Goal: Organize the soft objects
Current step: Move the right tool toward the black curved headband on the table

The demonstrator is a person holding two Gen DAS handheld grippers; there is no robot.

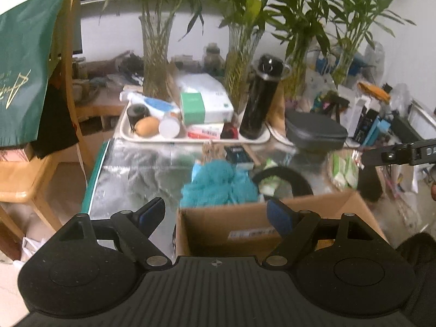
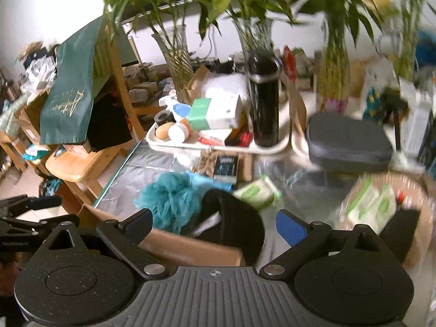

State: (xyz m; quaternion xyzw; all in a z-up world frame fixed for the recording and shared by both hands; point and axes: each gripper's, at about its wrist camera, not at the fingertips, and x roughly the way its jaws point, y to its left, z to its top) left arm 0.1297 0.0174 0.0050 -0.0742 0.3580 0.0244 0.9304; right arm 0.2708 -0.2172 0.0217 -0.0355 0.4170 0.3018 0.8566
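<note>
- Teal mesh sponge (image 1: 218,184) lies on the foil-covered tabletop (image 1: 136,174), touching the far wall of the cardboard box (image 1: 226,231) and outside it as far as the left wrist view shows; the right wrist view (image 2: 169,199) places it at the box's (image 2: 190,248) far left corner, possibly overhanging the rim.
- Left gripper (image 1: 216,215) stands with jaws wide apart and nothing between the pads. The sponge lies ahead of it and just beyond the box, near the centre line between its fingers.
- Black curved soft item (image 2: 231,218) rests just right of the sponge, partly inside the box by the look of the right wrist view; in the left wrist view it (image 1: 283,177) shows as an arch beyond the box's far wall.
- Right gripper (image 2: 214,226) also stands with jaws apart and empty. The black item lies directly ahead between its fingers; the sponge lies ahead and to its left.
- Green-and-white soft packs (image 2: 257,192) lie further right on the tabletop, apart from the box; more sit in a round basket (image 2: 425,204) at far right.
- Judgement: the left gripper is the better placed for the sponge, the right for the black item or the packs. The sponge is a round bunch with no clear long axis, so any approach angle should serve.
- Blur in the right wrist view limits certainty on contact.
</note>
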